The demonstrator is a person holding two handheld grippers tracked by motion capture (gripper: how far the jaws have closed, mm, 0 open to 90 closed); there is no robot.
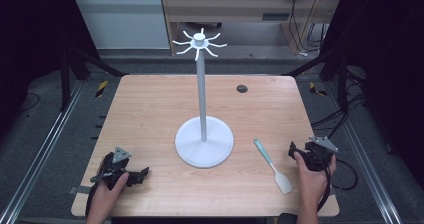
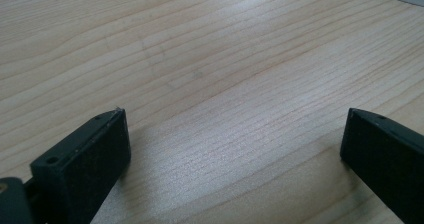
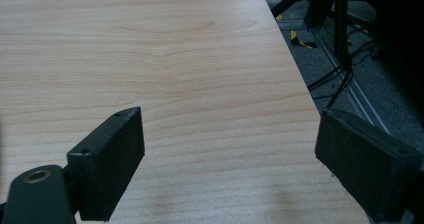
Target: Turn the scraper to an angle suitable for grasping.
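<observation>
No text, label, brand, number or sign can be read on anything pictured; the yellow-and-black striped markings (image 1: 101, 88) seen on the floor beside the table (image 1: 150, 104) carry no lettering.

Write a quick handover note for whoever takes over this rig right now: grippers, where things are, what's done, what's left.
Left gripper: open, empty, resting low at the table's near left corner.
Right gripper: open, empty, near the right edge.
Spatula: flat on the table just left of the right gripper, teal handle pointing away, untouched.
White hook stand: upright mid-table, hooks bare.
Done: nothing yet.
Left, probably: grasp the spatula and hang it on the stand.
</observation>
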